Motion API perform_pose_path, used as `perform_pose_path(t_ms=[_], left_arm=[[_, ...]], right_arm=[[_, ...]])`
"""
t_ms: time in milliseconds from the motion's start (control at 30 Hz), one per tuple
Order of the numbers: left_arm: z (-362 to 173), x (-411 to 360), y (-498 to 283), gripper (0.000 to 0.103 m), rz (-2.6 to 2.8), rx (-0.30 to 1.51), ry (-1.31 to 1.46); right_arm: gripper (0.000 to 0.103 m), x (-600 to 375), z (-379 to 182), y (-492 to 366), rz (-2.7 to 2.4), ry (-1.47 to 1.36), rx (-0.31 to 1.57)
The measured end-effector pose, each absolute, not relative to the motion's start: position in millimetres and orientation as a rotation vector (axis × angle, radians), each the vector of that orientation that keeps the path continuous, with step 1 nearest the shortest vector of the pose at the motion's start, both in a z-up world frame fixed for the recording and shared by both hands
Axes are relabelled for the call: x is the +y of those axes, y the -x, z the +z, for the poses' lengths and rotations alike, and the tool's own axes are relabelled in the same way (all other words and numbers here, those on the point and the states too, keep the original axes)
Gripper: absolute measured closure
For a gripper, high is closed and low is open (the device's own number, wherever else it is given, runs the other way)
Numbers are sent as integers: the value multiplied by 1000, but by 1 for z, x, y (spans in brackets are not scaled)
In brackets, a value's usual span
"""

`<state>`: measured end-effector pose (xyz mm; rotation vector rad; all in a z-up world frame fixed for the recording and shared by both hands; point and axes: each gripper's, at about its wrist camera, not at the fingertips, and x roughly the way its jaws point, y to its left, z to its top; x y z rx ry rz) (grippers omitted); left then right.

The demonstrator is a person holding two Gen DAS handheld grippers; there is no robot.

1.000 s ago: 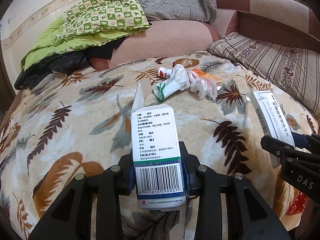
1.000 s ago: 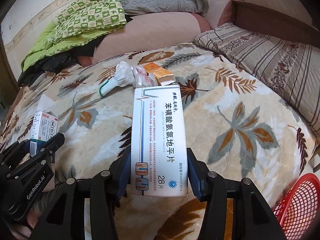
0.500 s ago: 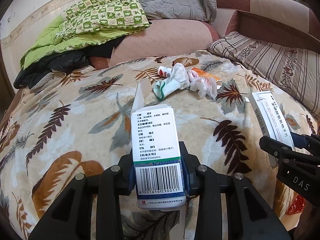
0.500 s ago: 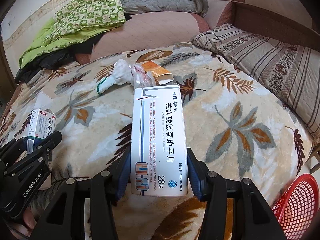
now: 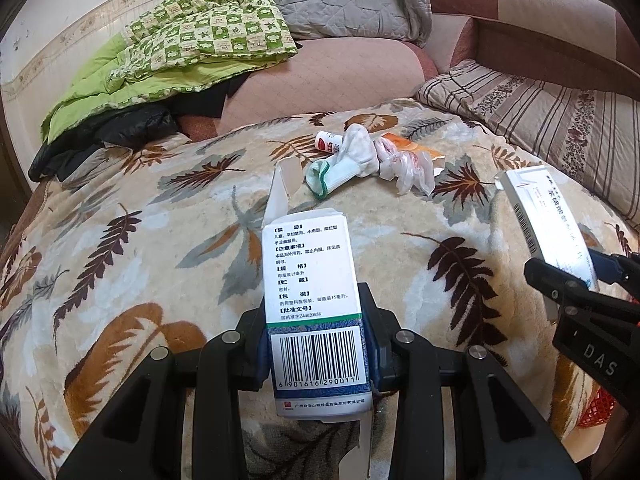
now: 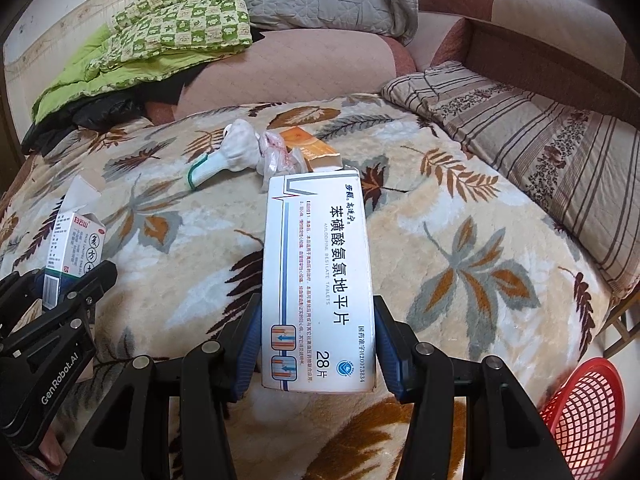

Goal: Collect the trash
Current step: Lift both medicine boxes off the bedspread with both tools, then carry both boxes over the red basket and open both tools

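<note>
My left gripper (image 5: 316,340) is shut on a small white medicine box (image 5: 312,280) with a barcode and an open top flap. The long white tablet box (image 6: 318,280) stands between the pads of my right gripper (image 6: 318,344), which is shut on it. Both are held above a leaf-patterned blanket (image 6: 460,248). In the left wrist view the right gripper and its tablet box (image 5: 548,224) show at the right edge. The right wrist view has the left gripper with its small box (image 6: 76,248) at the left. Farther back lie a white sock (image 5: 348,160), crumpled plastic wrap (image 5: 408,164), an orange packet (image 5: 412,146) and a small white bottle (image 5: 328,142).
A red mesh basket (image 6: 584,420) stands below the bed's near right edge. Green checked bedding (image 5: 192,44), a grey quilted pillow (image 5: 344,0), black clothing (image 5: 104,132) and a pink bolster (image 5: 320,80) fill the back. A striped pillow (image 5: 560,128) lies at the right.
The right wrist view has tilted slightly, so the bed sits a little lower and the basket shows more. Both boxes stay gripped and the left gripper has not moved.
</note>
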<state>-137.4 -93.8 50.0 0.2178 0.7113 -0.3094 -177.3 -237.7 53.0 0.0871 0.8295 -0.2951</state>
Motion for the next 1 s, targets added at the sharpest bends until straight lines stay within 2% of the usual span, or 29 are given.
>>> perform_pose_path(t_ms=[600, 1000], left_arm=[[54, -104, 145, 68, -366, 687, -252], [101, -189, 190, 68, -702, 638, -354]], right_arm=[[48, -244, 58, 183, -314, -112, 806], [48, -312, 102, 252, -372, -302, 718]])
